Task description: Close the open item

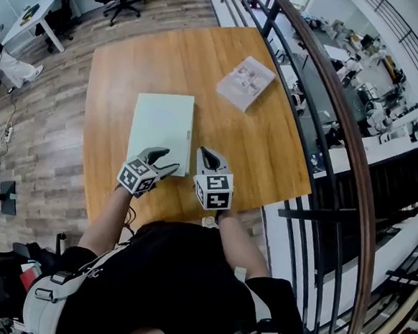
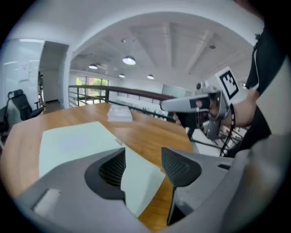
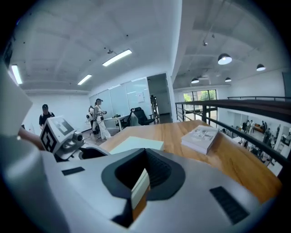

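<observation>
The wooden bench [image 1: 115,83] fills the middle of the head view, with a dark railing [image 1: 352,174] along its right side. The pale green flat case [image 1: 162,126] lies on the bench toward the near edge, its lid down flat. A white booklet [image 1: 245,82] sits well apart from it, near the far right corner. The left tongs [image 1: 165,161] hover at the case's near edge, released, jaws wide with nothing between them. The right tongs [image 1: 208,156], just beside the case's near right corner, are clenched on nothing.
</observation>
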`<state>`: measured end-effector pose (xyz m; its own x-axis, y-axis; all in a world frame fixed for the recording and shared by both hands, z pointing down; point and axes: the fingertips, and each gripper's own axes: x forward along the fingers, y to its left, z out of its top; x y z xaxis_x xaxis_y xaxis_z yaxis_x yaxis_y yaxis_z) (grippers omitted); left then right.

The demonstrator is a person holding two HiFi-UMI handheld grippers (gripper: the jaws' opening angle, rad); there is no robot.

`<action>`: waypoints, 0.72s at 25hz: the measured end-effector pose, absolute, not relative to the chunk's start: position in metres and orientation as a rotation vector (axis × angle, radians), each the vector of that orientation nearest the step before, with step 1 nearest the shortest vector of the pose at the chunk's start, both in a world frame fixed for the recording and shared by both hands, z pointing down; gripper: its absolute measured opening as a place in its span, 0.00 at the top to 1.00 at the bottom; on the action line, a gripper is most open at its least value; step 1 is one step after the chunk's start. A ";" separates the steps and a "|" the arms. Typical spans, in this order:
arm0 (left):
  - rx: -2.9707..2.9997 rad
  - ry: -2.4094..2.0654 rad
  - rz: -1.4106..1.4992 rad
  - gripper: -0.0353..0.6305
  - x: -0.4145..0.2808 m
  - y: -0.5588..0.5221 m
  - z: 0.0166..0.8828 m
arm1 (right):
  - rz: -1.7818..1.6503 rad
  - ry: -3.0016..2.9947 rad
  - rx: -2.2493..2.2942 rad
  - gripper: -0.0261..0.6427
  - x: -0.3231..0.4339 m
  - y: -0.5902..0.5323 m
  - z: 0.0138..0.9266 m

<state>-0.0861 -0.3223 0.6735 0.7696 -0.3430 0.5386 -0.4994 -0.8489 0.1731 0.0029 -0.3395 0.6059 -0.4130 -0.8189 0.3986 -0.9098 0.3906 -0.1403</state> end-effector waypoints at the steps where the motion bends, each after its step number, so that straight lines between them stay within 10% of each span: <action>1: 2.670 -0.701 0.618 0.58 -0.089 -0.328 0.654 | 0.452 -2.401 1.540 0.95 0.005 -0.341 0.595; 5: 2.710 -1.053 0.349 0.94 -0.117 -0.351 0.579 | 0.324 -2.462 1.610 0.95 0.014 -0.344 0.549; 18: 2.627 -1.598 0.062 0.94 -0.192 -0.341 0.473 | 0.123 -2.551 1.867 0.95 0.056 -0.332 0.460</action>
<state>-0.1925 -0.3414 0.4733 0.4599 -0.8853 0.0690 -0.8879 -0.4586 0.0355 0.0564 -0.3316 0.4604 -0.3032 -0.9525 0.0285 -0.9508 0.3004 -0.0755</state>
